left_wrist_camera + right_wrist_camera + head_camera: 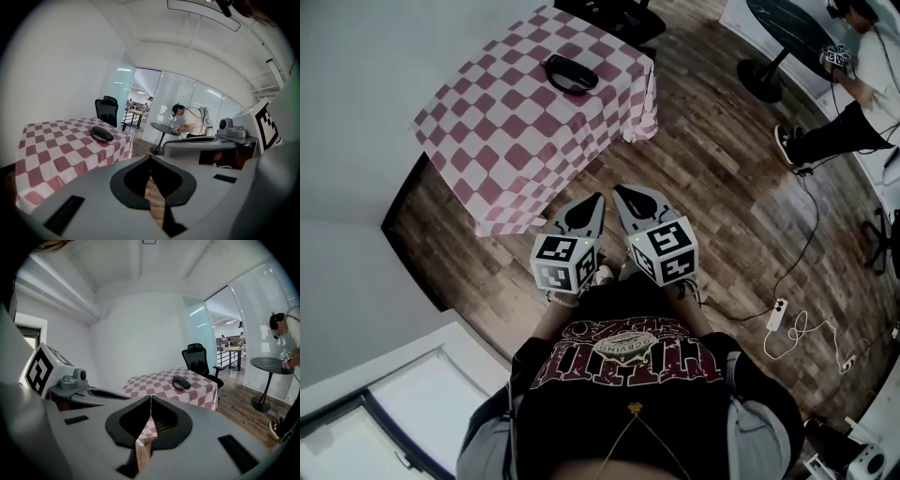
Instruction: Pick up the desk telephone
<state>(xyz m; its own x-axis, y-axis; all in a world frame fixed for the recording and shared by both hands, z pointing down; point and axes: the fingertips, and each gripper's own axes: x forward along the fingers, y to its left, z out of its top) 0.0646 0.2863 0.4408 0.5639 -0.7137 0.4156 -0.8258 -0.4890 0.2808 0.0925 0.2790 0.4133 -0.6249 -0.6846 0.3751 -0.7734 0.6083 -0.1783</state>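
Observation:
The black desk telephone [569, 73] lies on a table under a red-and-white checked cloth [506, 141], toward its far side, with its handset on the cradle. My left gripper [599, 197] and right gripper [617, 190] hover side by side over the wooden floor, short of the table's near corner, pointing at it. Both are shut with nothing between the jaws. In the left gripper view the telephone [101, 133] sits ahead and left of the shut jaws [150, 158]. The right gripper view has the telephone [181, 382] ahead and slightly right of its jaws [150, 396].
A black office chair [199, 361] stands behind the table. To the right, a person [834, 122] works at a round black pedestal table [787, 28]. A power strip and cables [783, 319] lie on the floor. A white wall [356, 56] borders the table's left.

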